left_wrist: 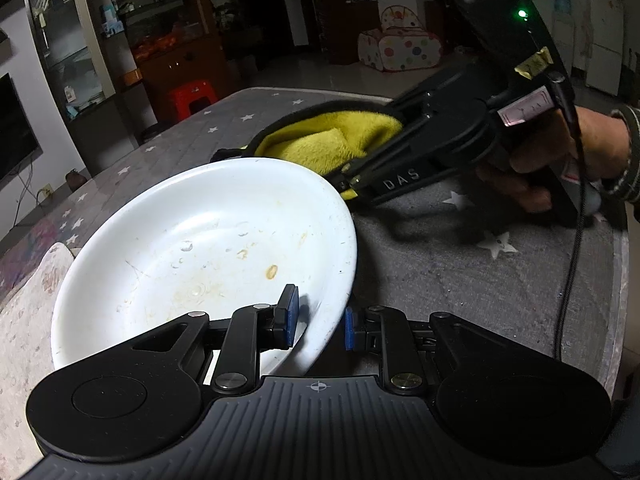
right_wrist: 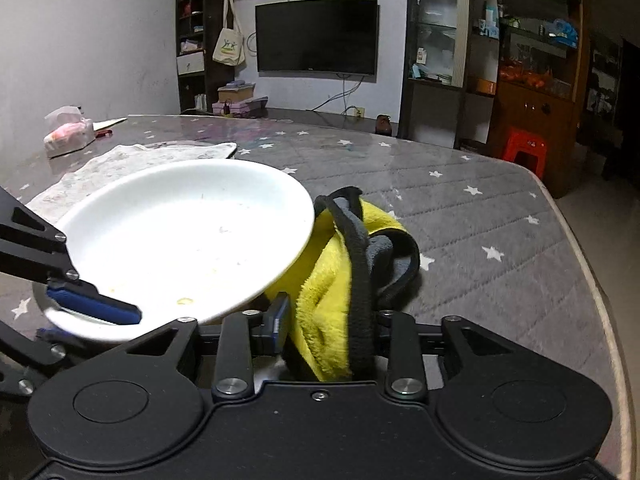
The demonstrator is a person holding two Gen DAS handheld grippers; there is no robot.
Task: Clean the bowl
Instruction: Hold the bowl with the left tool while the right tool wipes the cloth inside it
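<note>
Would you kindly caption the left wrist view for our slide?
Left gripper clamps the stained white bowl's rim while the right gripper brings a yellow cloth.

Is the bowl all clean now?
No, the bowl has yellow-brown spots inside, and the cloth is beside it.

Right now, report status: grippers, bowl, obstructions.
Left gripper shut on white bowl rim, bowl tilted. Right gripper shut on yellow cloth, beside the rim. Stains still inside. Nothing in the way.
</note>
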